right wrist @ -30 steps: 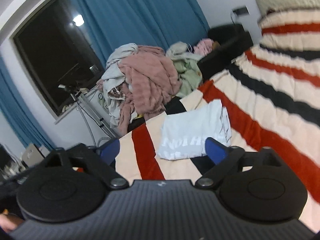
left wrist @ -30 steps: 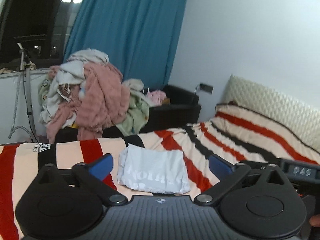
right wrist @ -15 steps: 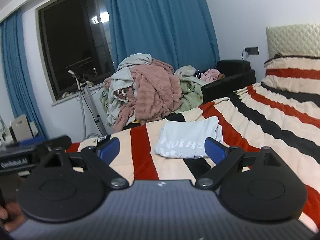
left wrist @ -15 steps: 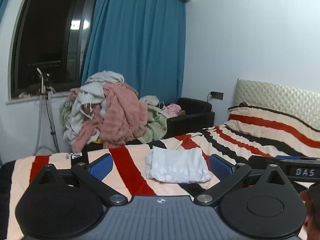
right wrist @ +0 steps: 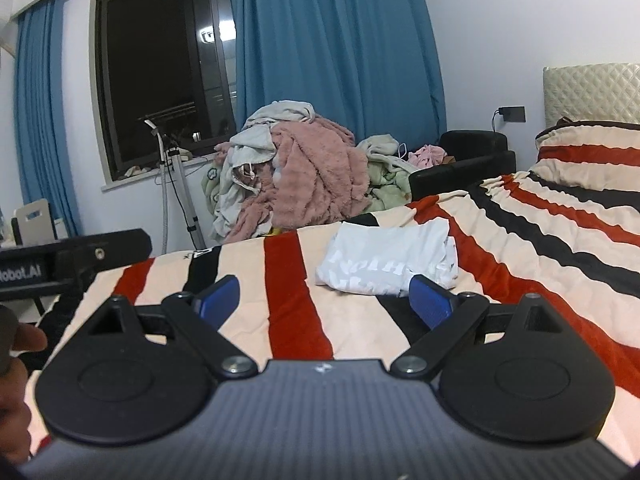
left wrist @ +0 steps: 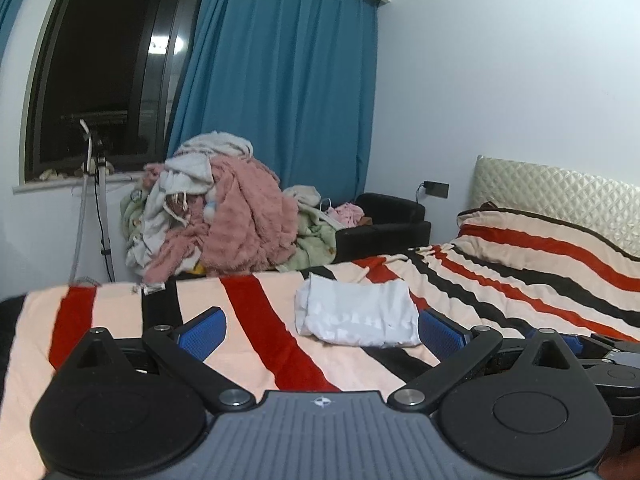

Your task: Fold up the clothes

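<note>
The folded white T-shirt with pale lettering (left wrist: 356, 316) is sitting on the bed with the red, black and cream striped blanket (left wrist: 256, 332), towards the side nearest the window — it looks like a neat rectangular packet, edges mostly squared up, though the end nearer the headboard looks a bit looser in the right wrist view (right wrist: 390, 262).

So my read is that this one piece is basically done. What's left is anyone's guess, but that big heap of pink, grey and green laundry (left wrist: 224, 216) piled up beyond the bed hasn't been touched as far as I can tell (it's well apart from the shirt).

The left hand-held gripper (left wrist: 322, 330) has its blue-padded fingers spread wide with nothing between them, hovering short of the shirt. The right hand-held gripper (right wrist: 326, 298) is the same — fingers wide apart, empty, not touching the fabric.

Containers: honestly I don't see a basket, bin or drawer anywhere. The closest thing is the black armchair (left wrist: 388, 228) behind the heap, which has a few pink and green bits dumped on it.
</note>
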{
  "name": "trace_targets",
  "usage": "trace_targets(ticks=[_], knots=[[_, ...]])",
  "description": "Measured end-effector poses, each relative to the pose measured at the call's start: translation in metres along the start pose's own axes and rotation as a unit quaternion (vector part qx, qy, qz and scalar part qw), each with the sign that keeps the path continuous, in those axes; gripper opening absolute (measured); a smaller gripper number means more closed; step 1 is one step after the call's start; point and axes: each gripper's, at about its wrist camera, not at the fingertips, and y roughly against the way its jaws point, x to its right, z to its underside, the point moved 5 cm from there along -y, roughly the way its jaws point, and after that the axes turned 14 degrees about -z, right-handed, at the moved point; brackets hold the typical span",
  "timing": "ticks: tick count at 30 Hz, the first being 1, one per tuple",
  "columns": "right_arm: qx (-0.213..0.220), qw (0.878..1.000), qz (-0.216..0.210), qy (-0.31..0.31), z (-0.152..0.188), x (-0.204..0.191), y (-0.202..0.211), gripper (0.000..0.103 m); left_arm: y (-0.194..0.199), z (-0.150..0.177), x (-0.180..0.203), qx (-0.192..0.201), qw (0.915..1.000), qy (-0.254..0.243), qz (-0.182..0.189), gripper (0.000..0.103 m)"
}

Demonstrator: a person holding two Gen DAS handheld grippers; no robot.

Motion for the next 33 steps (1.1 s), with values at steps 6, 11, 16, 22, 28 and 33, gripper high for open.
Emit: trace_targets(ticks=[6, 11, 16, 22, 28, 33], knots=[[0.003, 1.000, 0.007, 0.020, 0.012, 0.002, -0.004, 0.093, -0.016, 0.014, -0.007, -0.015, 0.9999, 0.006, 0.000, 0.103], [-0.001, 1.000, 0.014, 0.015, 0.017, 0.008, -0.009, 0.093, -0.020, 0.019, -0.012, -0.016, 0.9998, 0.005, -0.010, 0.103], [-0.009, 1.000, 0.017, 0.014, 0.021, 0.010, -0.015, 0.093, -0.025, 0.020, -0.010, -0.019, 0.9998, 0.001, -0.005, 0.103], [-0.008, 1.000, 0.016, 0.010, 0.021, 0.011, -0.015, 0.093, -0.034, 0.027, -0.010, -0.037, 0.9993, 0.009, -0.006, 0.103], [-0.012, 1.000, 0.018, 0.005, 0.023, 0.012, -0.015, 0.093, -0.031, 0.027, -0.005, -0.031, 0.9995, 0.002, -0.006, 0.103], [-0.014, 1.000, 0.021, 0.001, 0.023, 0.014, -0.016, 0.093, -0.028, 0.026, -0.004, -0.030, 0.9995, 0.002, -0.006, 0.103]])
